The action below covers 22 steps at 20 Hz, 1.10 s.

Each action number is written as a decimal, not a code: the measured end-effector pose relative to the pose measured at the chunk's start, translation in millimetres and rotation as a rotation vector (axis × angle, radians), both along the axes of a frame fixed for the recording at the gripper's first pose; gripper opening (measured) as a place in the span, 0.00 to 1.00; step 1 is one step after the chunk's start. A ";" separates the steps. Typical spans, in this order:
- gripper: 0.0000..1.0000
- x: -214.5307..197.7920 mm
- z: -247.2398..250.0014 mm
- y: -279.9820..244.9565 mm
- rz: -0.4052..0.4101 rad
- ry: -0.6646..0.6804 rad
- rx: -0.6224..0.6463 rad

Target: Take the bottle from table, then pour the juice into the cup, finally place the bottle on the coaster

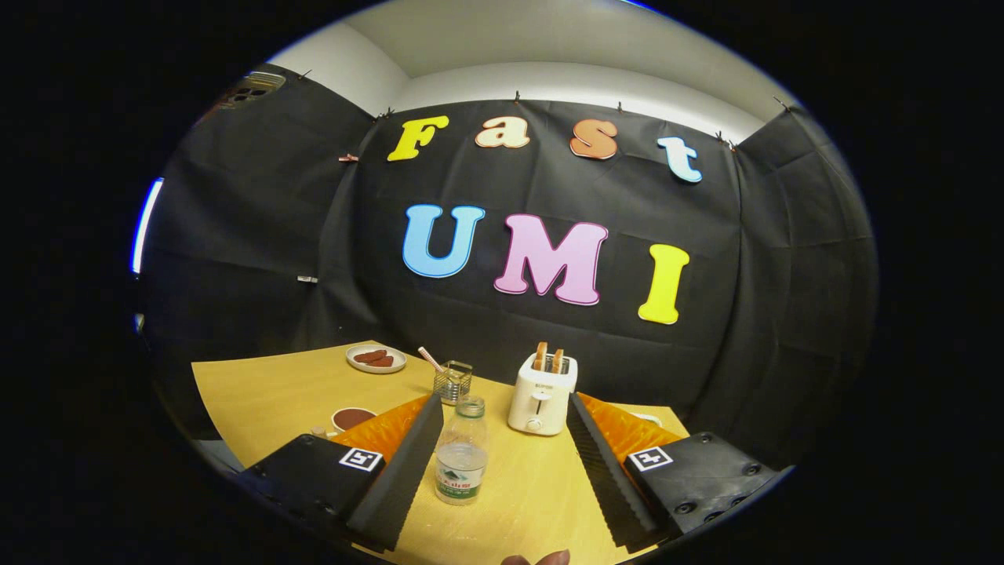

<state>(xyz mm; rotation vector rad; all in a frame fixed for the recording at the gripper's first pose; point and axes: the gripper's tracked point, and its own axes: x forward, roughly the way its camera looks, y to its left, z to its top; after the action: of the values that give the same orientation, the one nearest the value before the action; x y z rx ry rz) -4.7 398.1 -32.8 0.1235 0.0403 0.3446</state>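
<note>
In the gripper view the hand-held gripper (502,463) has its fingers spread wide apart, gripping nothing. The bottle (461,455) stands upright on the table (267,392) between them, close to the left finger (far off the right). Closing from here could knock it sideways before both fingers meet it. A toaster (541,396) stands just beyond

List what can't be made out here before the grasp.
- Coaster, gripper view: near edge hidden behind one finger.
- Bottle between the open gripper fingers: label too small to read; lower side covered by a finger.
- Cup beyond the bottle: contents too small to tell.
</note>
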 end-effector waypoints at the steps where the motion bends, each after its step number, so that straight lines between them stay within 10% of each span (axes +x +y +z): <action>1: 0.97 1.5 -8.9 7.6 0.010 0.008 0.013; 22: 0.98 61.3 -154.3 86.0 0.055 0.107 0.070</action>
<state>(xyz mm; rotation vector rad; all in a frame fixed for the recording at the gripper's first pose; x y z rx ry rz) 56.6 484.0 -187.2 0.2101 0.1379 0.3938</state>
